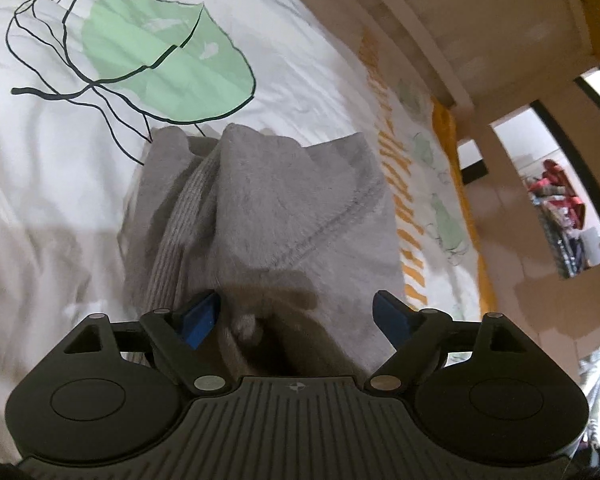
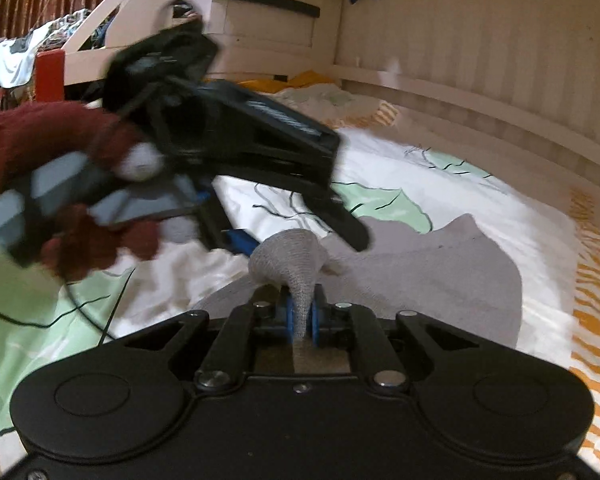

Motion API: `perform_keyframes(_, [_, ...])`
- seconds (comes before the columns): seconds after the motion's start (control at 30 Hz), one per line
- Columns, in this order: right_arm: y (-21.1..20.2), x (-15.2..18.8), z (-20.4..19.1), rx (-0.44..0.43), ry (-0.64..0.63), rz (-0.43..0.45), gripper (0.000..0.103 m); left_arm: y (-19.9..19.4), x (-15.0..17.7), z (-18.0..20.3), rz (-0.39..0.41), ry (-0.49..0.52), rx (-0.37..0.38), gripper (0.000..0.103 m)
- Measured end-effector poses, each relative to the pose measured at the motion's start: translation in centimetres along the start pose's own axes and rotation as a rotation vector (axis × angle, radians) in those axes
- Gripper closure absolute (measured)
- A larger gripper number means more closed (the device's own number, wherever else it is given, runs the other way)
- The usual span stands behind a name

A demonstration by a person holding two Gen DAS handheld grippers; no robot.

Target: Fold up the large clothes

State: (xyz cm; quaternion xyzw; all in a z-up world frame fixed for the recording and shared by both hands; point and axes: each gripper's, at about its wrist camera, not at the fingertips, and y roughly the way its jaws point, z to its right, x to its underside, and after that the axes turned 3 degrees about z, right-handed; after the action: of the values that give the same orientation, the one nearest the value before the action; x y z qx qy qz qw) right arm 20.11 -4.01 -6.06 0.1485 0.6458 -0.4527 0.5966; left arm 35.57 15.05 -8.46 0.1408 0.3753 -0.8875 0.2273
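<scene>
Right hand-held gripper was clamped tight on a ribbed grey cuff, blue pads pressing both sides, the cuff bunching up just ahead of the fingertips. Rest of the grey garment spread flat ahead and to the right of that gripper on the bed cover, white with green leaf prints and an orange-striped border.

Left hand-held gripper stood wide open, nothing pinched; in its own view the garment lay directly under and ahead of the gap, a ribbed band running up just beside the left pad, and the right pad stood over the fleecy part near the garment's right edge. Whether the pads touched the cloth could not be told. In the right wrist view the left hand-held gripper was blurred, ahead and left of the right one, just beside the held cuff, carried by a hand in a dark red glove.

Garment's far edge ended short of the big green leaf, open bed cover beyond and to the left of the left gripper. To its right, the orange border then a wooden bed rail close by. Panelled wall ahead and right of the right gripper, with clear cover between it and the garment.
</scene>
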Motion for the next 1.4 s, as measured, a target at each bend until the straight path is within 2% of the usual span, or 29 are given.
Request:
perform_keyframes(0.13, [-0.3, 0.2, 0.2, -0.007, 0.019, 0.002, 0.089, 0.6, -0.5, -0.6, 0.005, -0.029, 0.0, 0.022])
perform_keyframes(0.17, [-0.3, 0.3, 0.3, -0.008, 0.026, 0.002, 0.089, 0.7, -0.5, -0.7, 0.014, -0.04, 0.014, 0.028])
perform_keyframes(0.2, [-0.3, 0.3, 0.3, -0.01, 0.033, 0.0, 0.089, 0.7, -0.5, -0.7, 0.026, -0.049, 0.027, 0.038])
perform_keyframes(0.23, [-0.2, 0.4, 0.4, -0.011, 0.038, 0.0, 0.089, 0.7, -0.5, -0.6, 0.043, -0.051, 0.027, 0.072])
perform_keyframes(0.27, [0.1, 0.5, 0.4, -0.012, 0.043, -0.001, 0.089, 0.7, -0.4, -0.4, 0.056, -0.036, 0.0, 0.089])
perform_keyframes(0.4, [0.1, 0.4, 0.6, -0.004, 0.062, 0.006, 0.088, -0.8, -0.5, 1.2, 0.116, 0.074, -0.019, 0.09])
perform_keyframes(0.47, [-0.4, -0.2, 0.6, 0.001, 0.079, 0.039, 0.087, -3.0, -0.8, 2.4, 0.182, 0.125, 0.012, 0.09])
perform_keyframes(0.53, [-0.9, -1.2, 0.2, -0.002, 0.094, 0.089, 0.087, -4.7, -1.1, 2.8, 0.211, 0.158, 0.026, 0.09])
perform_keyframes(0.63, [0.5, -2.4, -0.7, -0.035, 0.085, 0.099, 0.085, -5.4, -1.2, 1.3, 0.219, 0.165, -0.028, 0.09])
perform_keyframes(0.73, [3.9, -1.8, -2.1, -0.076, 0.082, 0.019, 0.084, -3.5, -0.6, -1.5, 0.18, 0.114, -0.098, 0.089])
perform_keyframes(0.83, [7.3, 0.0, -2.6, -0.083, 0.109, -0.102, 0.069, -1.3, 0.4, -3.3, 0.145, 0.123, -0.164, 0.077])
perform_keyframes(0.87, [8.1, 0.7, -2.6, -0.083, 0.123, -0.146, 0.06, -1.4, 0.8, -3.5, 0.16, 0.125, -0.162, 0.077])
perform_keyframes(0.93, [7.4, 1.0, -2.1, -0.106, 0.16, -0.129, 0.058, -2.4, 1.0, -3.3, 0.191, 0.124, -0.145, 0.077])
perform_keyframes(0.97, [6.4, 0.8, -1.7, -0.127, 0.176, -0.111, 0.054, -3.2, 0.9, -2.8, 0.216, 0.142, -0.163, 0.077])
perform_keyframes(1.0, [5.2, 0.4, -1.2, -0.149, 0.185, -0.087, 0.046, -4.2, 0.9, -2.1, 0.255, 0.173, -0.192, 0.077])
perform_keyframes(1.07, [3.1, -0.3, -0.2, -0.183, 0.186, -0.044, 0.037, -6.2, 1.2, -0.4, 0.338, 0.254, -0.225, 0.076])
perform_keyframes(1.1, [2.1, -0.6, 0.4, -0.189, 0.182, -0.024, 0.036, -6.9, 1.5, 0.5, 0.37, 0.291, -0.226, 0.075])
perform_keyframes(1.17, [0.4, -1.4, 2.1, -0.172, 0.175, 0.003, 0.036, -7.7, 2.3, 2.7, 0.422, 0.359, -0.199, 0.065])
perform_keyframes(1.23, [-0.1, -1.8, 3.8, -0.13, 0.189, 0.012, 0.036, -7.2, 3.2, 4.4, 0.428, 0.417, -0.159, 0.059])
perform_keyframes(1.33, [0.1, -1.8, 6.9, -0.038, 0.253, 0.018, 0.035, -4.8, 4.7, 5.3, 0.374, 0.479, -0.129, 0.059])
perform_keyframes(1.4, [0.5, -1.6, 9.3, 0.002, 0.321, 0.025, 0.035, -2.9, 5.5, 4.4, 0.309, 0.483, -0.159, 0.059])
